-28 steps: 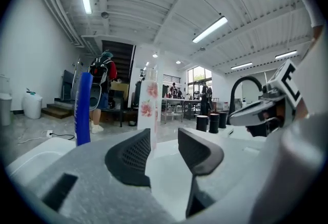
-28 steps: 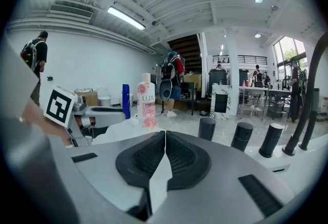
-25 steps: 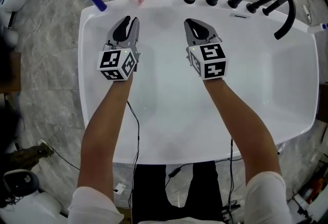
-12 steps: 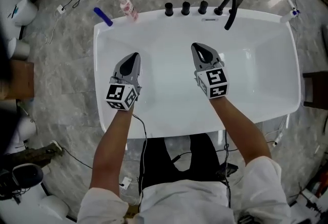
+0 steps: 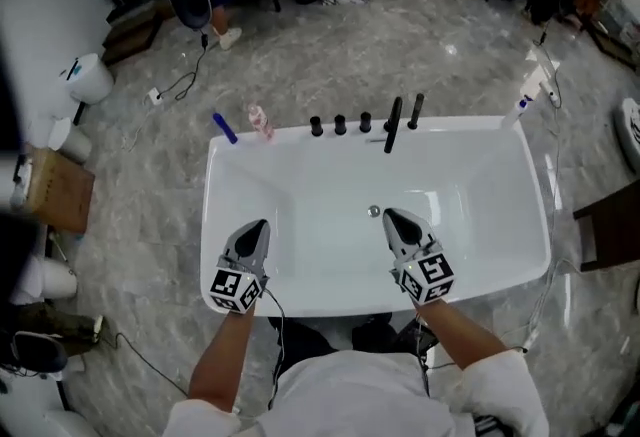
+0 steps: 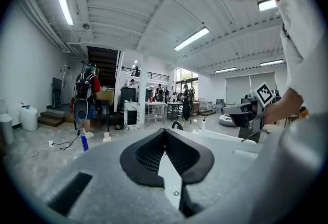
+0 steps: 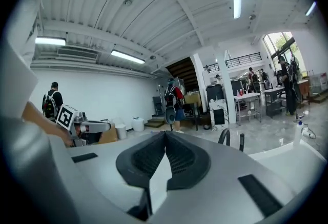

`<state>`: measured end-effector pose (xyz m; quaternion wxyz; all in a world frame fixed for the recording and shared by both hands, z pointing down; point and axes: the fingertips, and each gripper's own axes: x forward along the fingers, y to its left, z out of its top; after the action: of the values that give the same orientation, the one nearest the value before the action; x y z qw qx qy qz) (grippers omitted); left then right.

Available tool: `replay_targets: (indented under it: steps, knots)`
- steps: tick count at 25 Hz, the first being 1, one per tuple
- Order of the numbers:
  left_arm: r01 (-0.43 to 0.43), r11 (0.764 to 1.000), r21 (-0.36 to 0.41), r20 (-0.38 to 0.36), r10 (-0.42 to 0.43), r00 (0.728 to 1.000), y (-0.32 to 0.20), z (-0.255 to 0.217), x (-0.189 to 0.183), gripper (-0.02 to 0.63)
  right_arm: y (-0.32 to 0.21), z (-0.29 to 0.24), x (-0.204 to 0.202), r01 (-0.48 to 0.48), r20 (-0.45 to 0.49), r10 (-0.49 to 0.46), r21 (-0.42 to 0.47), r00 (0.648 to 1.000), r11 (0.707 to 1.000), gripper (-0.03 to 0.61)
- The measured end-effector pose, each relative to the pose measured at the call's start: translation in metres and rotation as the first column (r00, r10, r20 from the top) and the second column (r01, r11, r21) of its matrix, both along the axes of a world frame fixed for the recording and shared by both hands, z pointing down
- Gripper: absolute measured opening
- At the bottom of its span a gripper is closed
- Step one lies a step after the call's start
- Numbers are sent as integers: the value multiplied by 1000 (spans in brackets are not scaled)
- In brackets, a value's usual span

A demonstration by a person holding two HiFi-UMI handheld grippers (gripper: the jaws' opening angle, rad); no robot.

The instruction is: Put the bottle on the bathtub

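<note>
A small pink bottle [image 5: 261,122] stands upright on the far left rim of the white bathtub [image 5: 480,285], beside a blue stick [image 5: 225,128]. The bottle [image 6: 106,137] also shows small and far off in the left gripper view. My left gripper [image 5: 258,226] hovers over the tub's near left part, shut and empty, well short of the bottle. My right gripper [image 5: 391,217] hangs over the near middle, just by the drain [image 5: 374,212], also shut and empty. The jaws meet at the tip in the left gripper [image 6: 164,130] view and the right gripper [image 7: 165,133] view.
Three black knobs [image 5: 340,124] and a black faucet [image 5: 393,124] line the tub's far rim. A white bottle [image 5: 520,108] stands at the far right corner. On the marble floor are cables [image 5: 170,85], a cardboard box [image 5: 60,190], and a dark chair [image 5: 605,235] to the right.
The head view has pulled up and back, so the tub looks smaller. Both grippers have drawn back from the tub's far part toward its near rim, still shut.
</note>
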<state>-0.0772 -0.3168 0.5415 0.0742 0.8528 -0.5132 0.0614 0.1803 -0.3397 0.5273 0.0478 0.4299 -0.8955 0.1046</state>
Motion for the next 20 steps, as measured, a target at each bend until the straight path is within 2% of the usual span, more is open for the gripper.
replay_targets:
  steps: [4,7,11,15,20]
  knots:
    - [14,1000,5,-58,-14,998,43,-41,15,15,40,-54,31,34,3,-34,77,999,996,14]
    - [25,1000,14,-132,-23,991,69,-63,20,15,69,-80,33,59,5,-60,115,998,992,14]
    - [26,999,31,-199,-19,980,96,-78,14,15,102,-96,25,41,36,-46,124,998,991,14]
    - [-2,999,46,-206,11,978,122,-88,0,15,142,-104,2,54,37,-59,131,998,990,14]
    - [-70,997,44,-184,77,980,163,-92,-32,15,187,-104,-27,11,49,-18,143,999,990,14]
